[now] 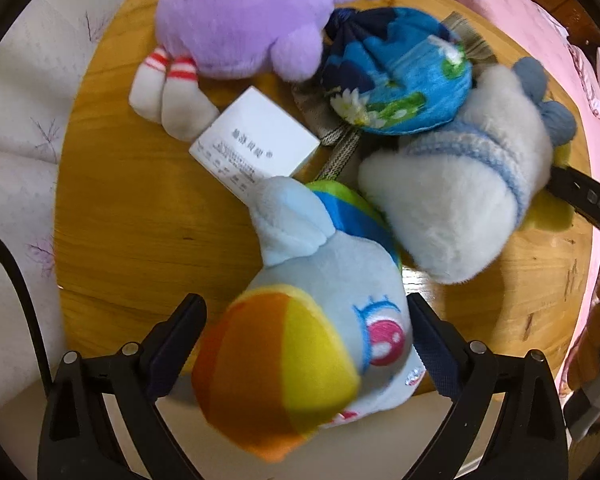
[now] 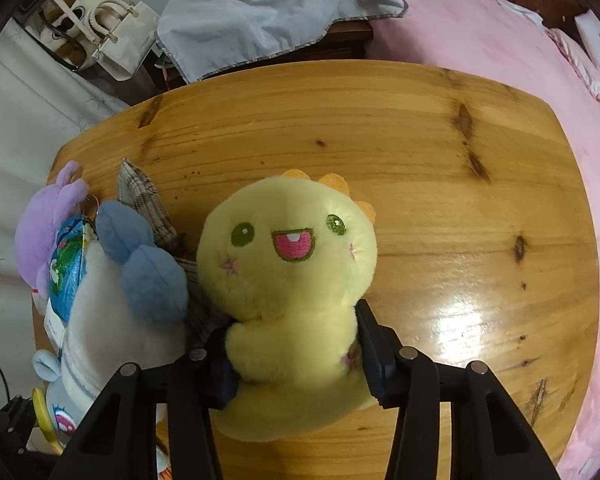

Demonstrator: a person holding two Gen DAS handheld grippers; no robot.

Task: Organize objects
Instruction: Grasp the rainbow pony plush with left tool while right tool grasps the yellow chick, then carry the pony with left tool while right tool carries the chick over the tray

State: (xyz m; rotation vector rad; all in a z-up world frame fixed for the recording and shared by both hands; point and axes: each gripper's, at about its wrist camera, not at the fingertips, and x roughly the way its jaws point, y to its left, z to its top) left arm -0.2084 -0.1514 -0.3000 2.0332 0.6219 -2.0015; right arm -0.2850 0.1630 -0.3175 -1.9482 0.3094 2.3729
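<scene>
My left gripper [image 1: 306, 334] is shut on a light-blue pony plush [image 1: 320, 320] with a rainbow mane, its head between the fingers at the table's near edge. Beyond it lie a white plush with blue ears [image 1: 472, 184], a blue floral pouch [image 1: 400, 76], a purple plush [image 1: 244, 20] and a white tag [image 1: 256, 140]. My right gripper [image 2: 292, 344] is shut on a yellow plush [image 2: 288, 264] with a smiling face, resting on the wooden table [image 2: 440, 184]. The white plush [image 2: 116, 312] sits just left of it.
A checked cloth strip [image 2: 144, 204] lies under the toys. A pink bed [image 2: 500, 40] borders the table's right side. A grey cloth [image 2: 268, 12] and a white handbag [image 2: 120, 36] are behind the table. White bedding [image 1: 16, 140] is to the left.
</scene>
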